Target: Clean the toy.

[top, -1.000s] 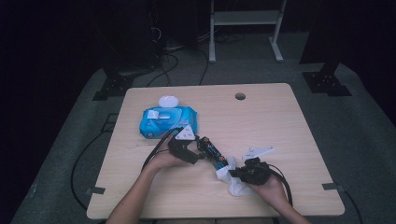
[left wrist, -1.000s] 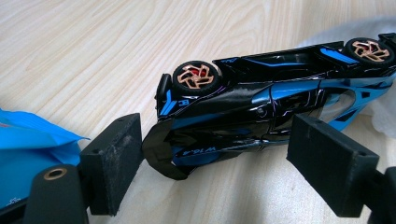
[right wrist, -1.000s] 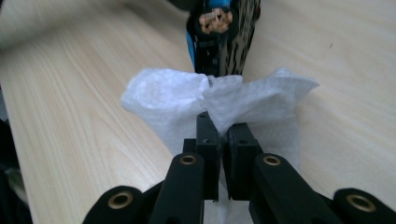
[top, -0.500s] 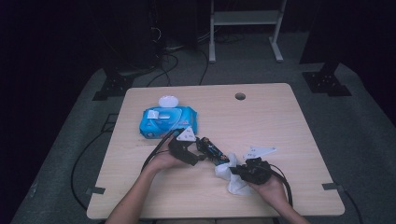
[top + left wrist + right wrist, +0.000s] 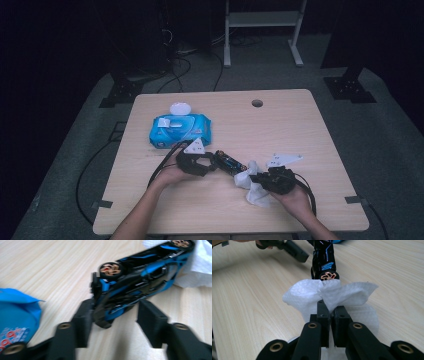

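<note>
The work in hand is wiping a toy car (image 5: 140, 277) with a white tissue (image 5: 329, 297). The car, black with blue stripes and copper wheels, lies near the middle of the counter (image 5: 300, 130), between the two hands. In the left gripper view it is tipped on its side, one end between the jaws of the left gripper (image 5: 113, 315). Those jaws have just been closing around it: one inner face seems to touch the car's end, while a gap shows at the other, so the hold does not look firm yet. The right gripper (image 5: 331, 322) has its jaws clamped shut on the bunched tissue, whose free folds press against the far end of the car by a wheel.

To do this well, the left jaws should finish closing on the car's body, not on a wheel, which could turn and let the car slip. The car should be held steady, and perhaps lifted slightly, before the tissue is dragged along it, and the strokes kept short so that the paper does not catch on wheels or edges and tear.

A blue packet of wipes (image 5: 180, 131) lies farther back on the left, close to the left hand (image 5: 172, 175), with a small white lid (image 5: 180, 108) just beyond it. Both lie apart from the wiping spot. The trailing cables (image 5: 165, 162) run toward the counter's near edge and could snag if a hand swings wide.
</note>
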